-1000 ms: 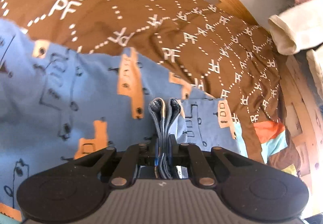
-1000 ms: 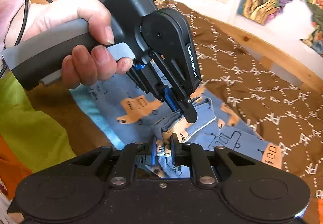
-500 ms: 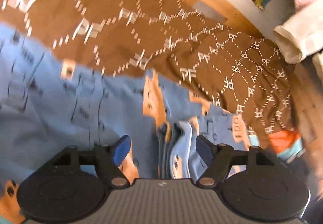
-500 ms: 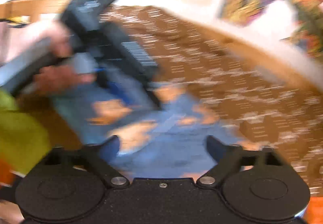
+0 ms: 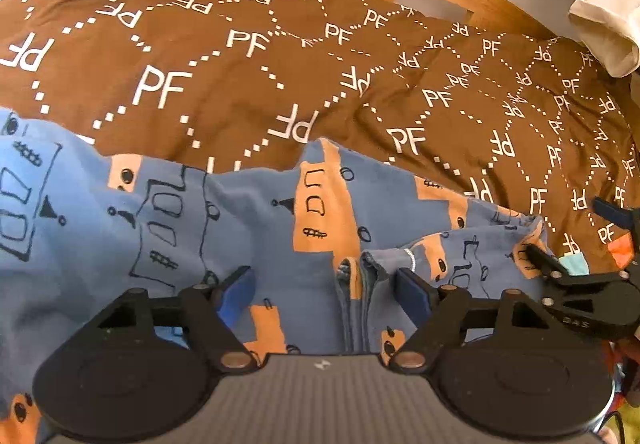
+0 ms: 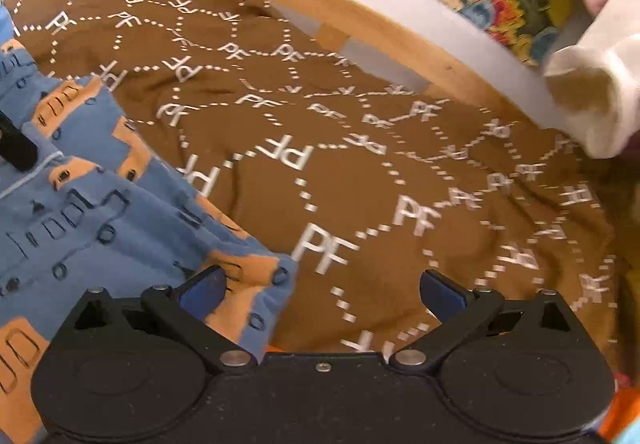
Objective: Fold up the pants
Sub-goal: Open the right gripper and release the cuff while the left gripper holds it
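The blue pants (image 5: 168,220) with orange patches and black drawings lie on the brown "PF" bedspread (image 5: 248,44). In the left wrist view my left gripper (image 5: 326,290) is open, its blue pads either side of a bunched fold of the pants, not gripping it. The right gripper shows at the right edge there (image 5: 576,244), open over the pants' edge. In the right wrist view my right gripper (image 6: 320,290) is open and empty, over the pants' corner (image 6: 256,284) and the bedspread (image 6: 360,148). A black finger of the left gripper (image 6: 16,144) shows at the left edge.
A wooden bed rail (image 6: 360,12) runs along the far side of the bed, with a white wall and colourful pictures (image 6: 508,0) behind. A cream garment (image 6: 592,92) hangs at the right. Orange and teal cloth (image 5: 616,248) lies at the bed's right edge.
Both grippers were shut on the pants' fold a second ago and have since opened and let go. The right gripper has swung to the right, away from the left one.
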{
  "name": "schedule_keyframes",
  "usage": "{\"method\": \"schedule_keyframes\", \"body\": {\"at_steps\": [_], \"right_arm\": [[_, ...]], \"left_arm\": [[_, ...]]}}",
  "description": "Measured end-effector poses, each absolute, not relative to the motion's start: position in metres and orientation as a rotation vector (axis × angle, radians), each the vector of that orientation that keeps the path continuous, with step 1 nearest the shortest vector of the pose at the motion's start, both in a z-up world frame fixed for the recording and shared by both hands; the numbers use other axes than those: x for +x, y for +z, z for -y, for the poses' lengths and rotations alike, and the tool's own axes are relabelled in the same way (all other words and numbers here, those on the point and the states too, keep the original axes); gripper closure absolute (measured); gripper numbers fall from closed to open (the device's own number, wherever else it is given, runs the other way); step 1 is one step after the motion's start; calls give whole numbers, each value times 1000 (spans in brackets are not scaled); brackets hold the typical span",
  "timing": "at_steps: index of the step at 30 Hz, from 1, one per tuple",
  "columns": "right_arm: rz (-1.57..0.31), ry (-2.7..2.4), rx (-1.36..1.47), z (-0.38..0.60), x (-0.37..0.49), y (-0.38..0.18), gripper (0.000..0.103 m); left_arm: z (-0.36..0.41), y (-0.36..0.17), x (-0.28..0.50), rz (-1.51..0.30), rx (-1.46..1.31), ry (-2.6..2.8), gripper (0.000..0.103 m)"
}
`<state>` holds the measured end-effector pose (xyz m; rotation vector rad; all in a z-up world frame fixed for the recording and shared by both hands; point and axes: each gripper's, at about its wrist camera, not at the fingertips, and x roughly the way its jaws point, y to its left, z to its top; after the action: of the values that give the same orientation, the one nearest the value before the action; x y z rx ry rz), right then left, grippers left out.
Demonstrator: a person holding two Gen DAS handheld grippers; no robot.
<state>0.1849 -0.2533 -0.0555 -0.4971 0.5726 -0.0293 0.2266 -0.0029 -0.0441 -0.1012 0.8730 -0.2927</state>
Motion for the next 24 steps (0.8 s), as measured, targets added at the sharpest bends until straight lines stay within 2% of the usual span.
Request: {"method": "schedule_keyframes", "body": {"at_steps": [2,4,5,6,12,18,24], "right_arm": [[-568,-43,-501,251,172,-49,1],[-538,-11,-480,245,150,-38,1],[-531,6,-466,242,140,-34,1],[-526,33,-454,237,127,-32,1],[-541,98,-497,225,102,-50,1],[-548,115,-418,237,108,-31,1],[-517,265,-403,220,135,-14,1]], "left_arm": [[3,-42,223,-878,-86,-280,21],[-2,-37,212,-884,-78,-266,12],[-4,-35,206,-884,-78,-269,4],[-6,-35,198,-889,-75,-281,2],[15,-44,181,-925,146,-262,2],[-5,-26,169,-1002,28,-214,1],[-46,-1,122,-850,27,-138,0]]}}
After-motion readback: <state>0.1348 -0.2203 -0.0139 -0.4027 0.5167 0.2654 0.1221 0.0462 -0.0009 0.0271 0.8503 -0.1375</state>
